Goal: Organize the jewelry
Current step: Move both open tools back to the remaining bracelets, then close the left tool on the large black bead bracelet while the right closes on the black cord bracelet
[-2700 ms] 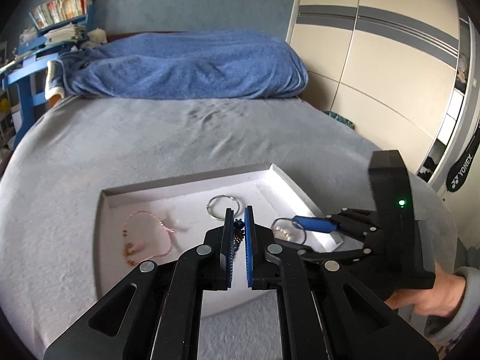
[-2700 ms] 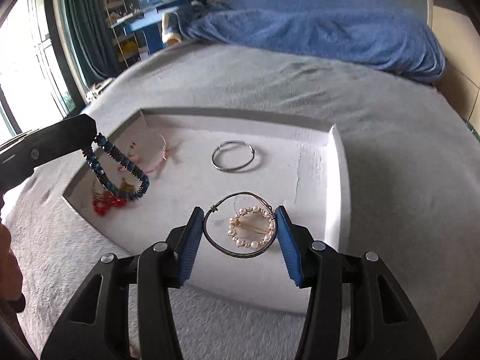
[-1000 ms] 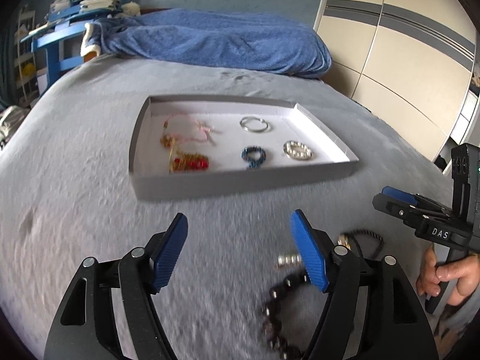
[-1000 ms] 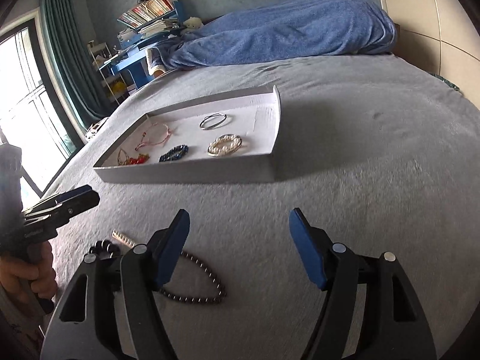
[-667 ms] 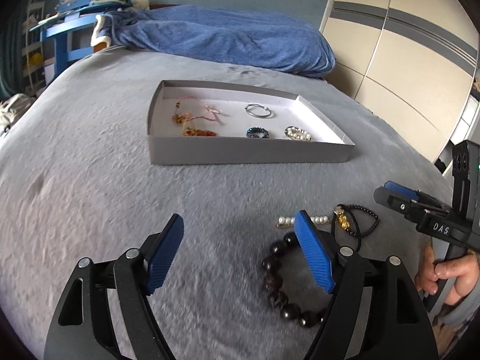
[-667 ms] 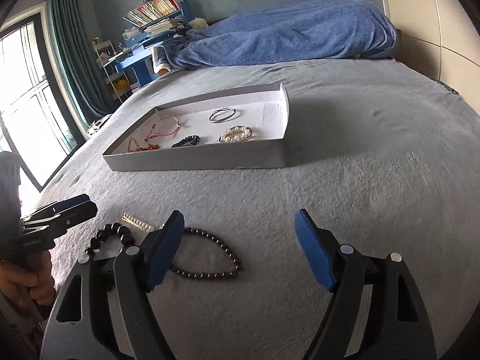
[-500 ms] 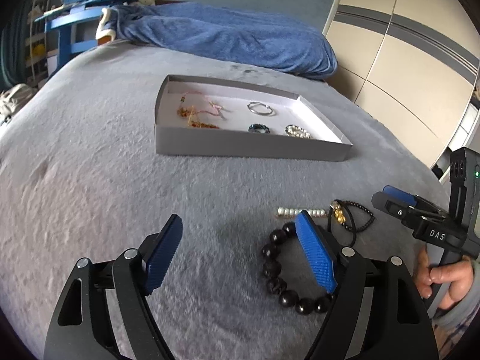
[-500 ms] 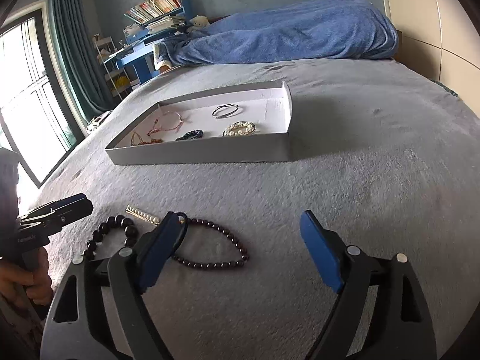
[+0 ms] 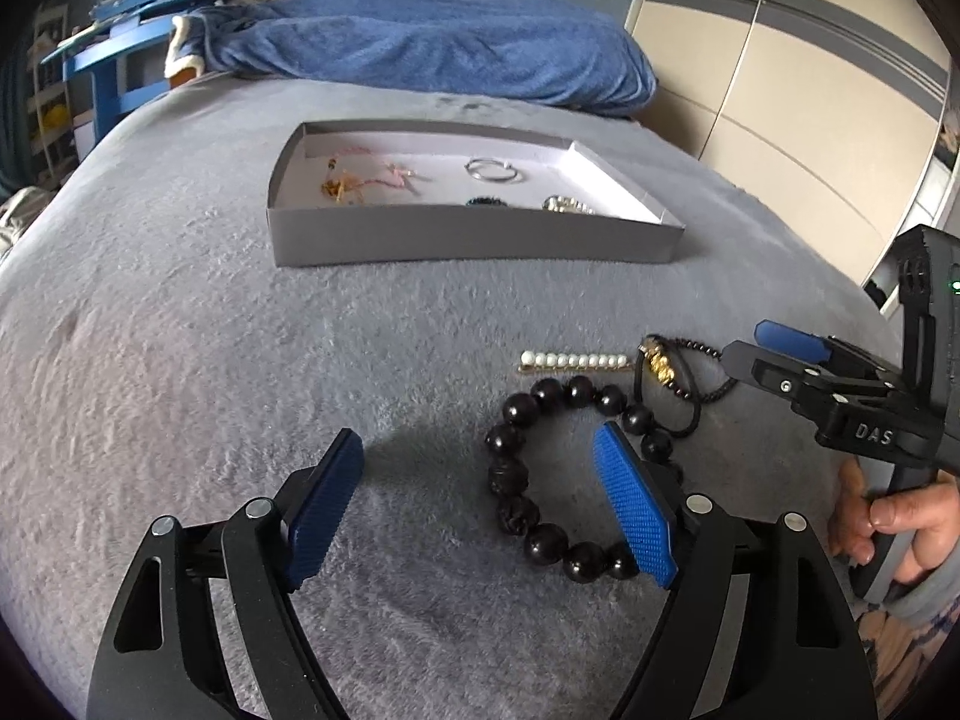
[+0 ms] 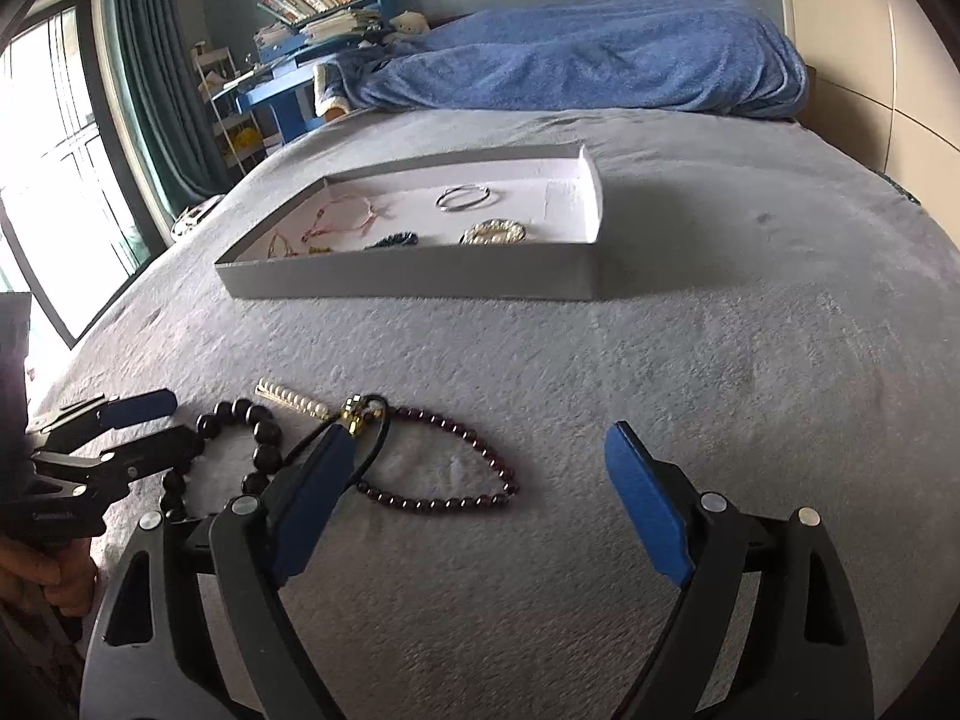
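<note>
A shallow white tray [image 9: 474, 240] [image 10: 420, 276] sits mid-bed and holds a silver ring [image 9: 493, 170], a pink cord bracelet [image 9: 372, 171], a dark blue bead bracelet [image 9: 485, 201] and a pearl hoop [image 9: 564, 204]. Nearer me on the bed lie a big black bead bracelet [image 9: 540, 480] [image 10: 240, 438], a pearl hair clip [image 9: 573, 360] [image 10: 294, 399], a black cord with a gold charm [image 9: 666, 372] [image 10: 360, 411] and a small dark-red bead bracelet [image 10: 456, 474]. My left gripper [image 9: 480, 504] is open over the black beads. My right gripper [image 10: 480, 498] is open over the dark-red beads.
The grey blanket [image 9: 180, 330] covers the bed. A blue duvet [image 9: 432, 42] lies bunched at the head. A blue shelf with books [image 10: 312, 12] stands by the window on the left. Wardrobe doors [image 9: 810, 90] stand to the right.
Both grippers let go of the bracelets in the tray, drew back toward the bed's near edge and opened wide. They have since sunk closer to the loose jewelry on the blanket.
</note>
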